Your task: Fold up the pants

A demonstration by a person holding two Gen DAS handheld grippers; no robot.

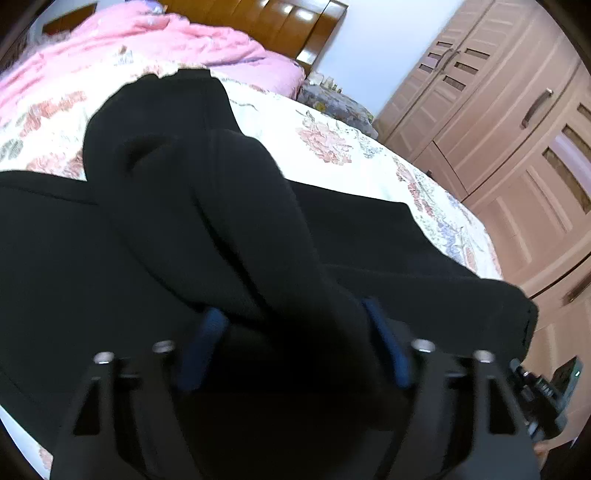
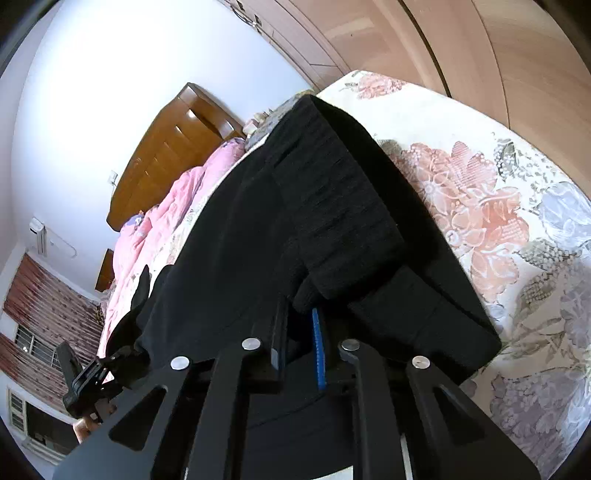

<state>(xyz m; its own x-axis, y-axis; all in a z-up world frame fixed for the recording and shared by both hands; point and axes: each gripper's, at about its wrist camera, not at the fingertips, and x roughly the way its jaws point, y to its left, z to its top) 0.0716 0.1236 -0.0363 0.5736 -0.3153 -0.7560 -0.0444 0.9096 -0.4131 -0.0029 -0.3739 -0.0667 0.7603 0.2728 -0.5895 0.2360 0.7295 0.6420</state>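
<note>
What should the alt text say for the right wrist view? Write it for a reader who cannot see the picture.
The right gripper is clamped on a bunched fold of the black pants, whose ribbed waistband lies across a floral bedspread. Behind are a pink quilt, a wooden headboard and a white wall.

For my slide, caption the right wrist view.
Right gripper pinching a ribbed fold of black pants on a floral bedspread.

Home bedroom: bed (image 1: 332, 147), wooden headboard (image 1: 258, 22), wardrobe (image 1: 498, 129)
</note>
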